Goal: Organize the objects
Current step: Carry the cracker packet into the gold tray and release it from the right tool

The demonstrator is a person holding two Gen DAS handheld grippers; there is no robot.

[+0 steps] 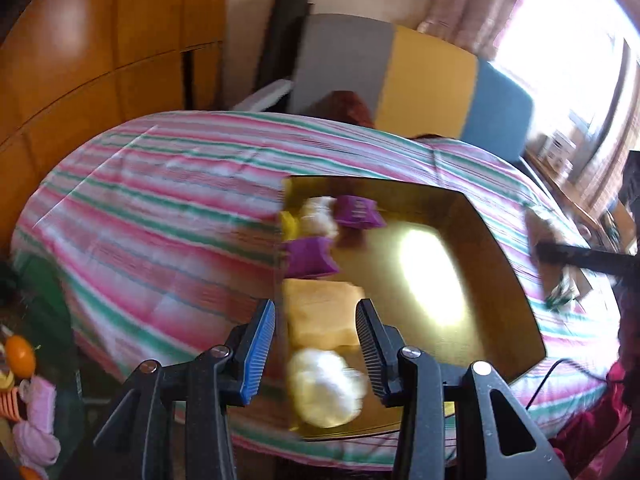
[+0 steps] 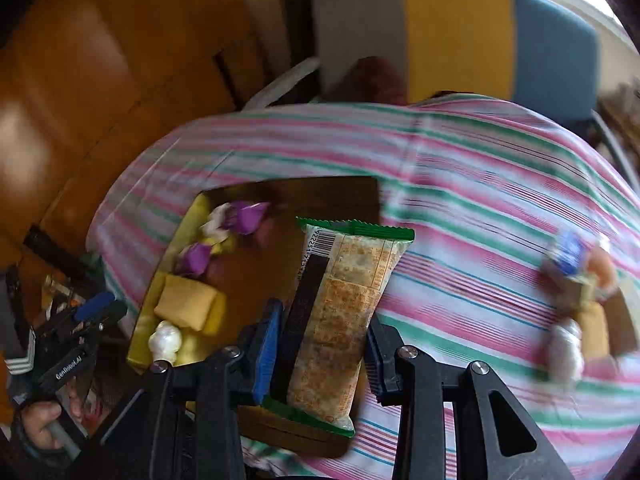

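Observation:
A gold tray [image 1: 480,240] lies on the striped tablecloth [image 1: 160,200]. Along its left side lie two purple packets [image 1: 310,256], a yellow packet [image 1: 322,316] and white wrapped sweets [image 1: 326,388]. My left gripper [image 1: 316,344] is open and empty, hovering over the yellow packet. My right gripper [image 2: 320,344] is shut on a green-edged cracker packet [image 2: 344,312], held above the tray's [image 2: 148,344] right part. The right gripper shows in the left wrist view [image 1: 560,256], blurred.
Several loose snacks [image 2: 576,300] lie on the cloth at the right. A grey, yellow and blue chair back [image 1: 400,76] stands behind the table. Wooden cabinets [image 1: 100,60] fill the left. Toys [image 1: 24,392] lie low at the left.

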